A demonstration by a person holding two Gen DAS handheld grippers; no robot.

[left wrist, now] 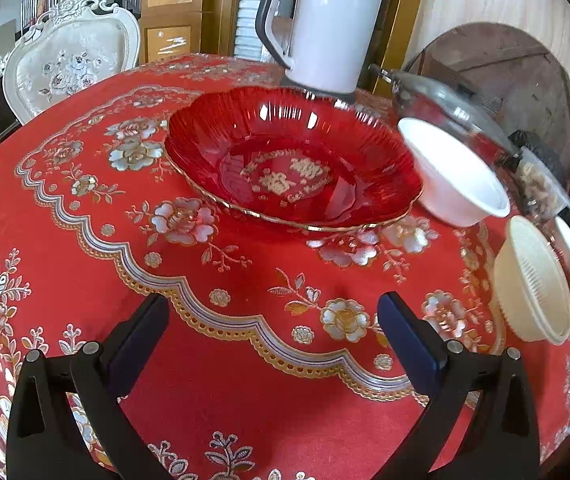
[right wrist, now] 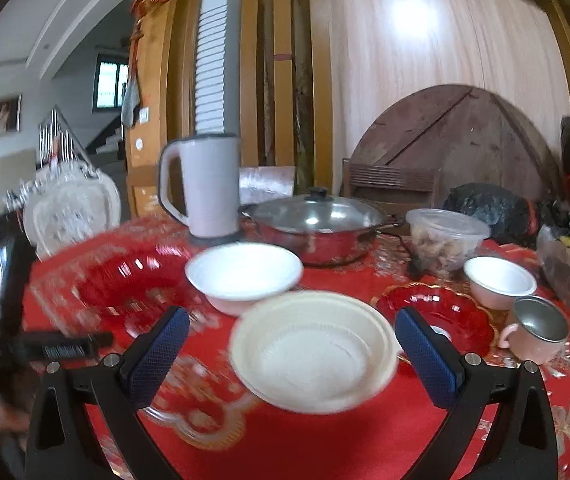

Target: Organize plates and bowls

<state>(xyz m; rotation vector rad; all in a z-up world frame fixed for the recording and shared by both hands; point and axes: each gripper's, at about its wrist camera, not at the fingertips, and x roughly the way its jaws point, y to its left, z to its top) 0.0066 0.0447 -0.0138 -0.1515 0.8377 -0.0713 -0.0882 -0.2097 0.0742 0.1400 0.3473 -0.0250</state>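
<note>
A large red glass plate (left wrist: 293, 160) with gold lettering rests on the red floral tablecloth, ahead of my open left gripper (left wrist: 273, 320), which holds nothing. A white bowl (left wrist: 455, 176) sits to the plate's right, a cream bowl (left wrist: 533, 284) nearer. In the right wrist view the cream bowl (right wrist: 313, 350) lies just beyond my open right gripper (right wrist: 291, 344), between the finger lines. Behind it stand the white bowl (right wrist: 245, 274), the blurred red plate (right wrist: 125, 276), a small red plate (right wrist: 437, 312) and a small white bowl (right wrist: 499, 280).
A white kettle (right wrist: 205, 188) and a lidded steel pot (right wrist: 317, 228) stand at the back. A plastic food tub (right wrist: 445, 236), a pink metal-lined cup (right wrist: 537, 330) and bags crowd the right side. An ornate white chair (left wrist: 73, 56) stands beyond the table's left edge.
</note>
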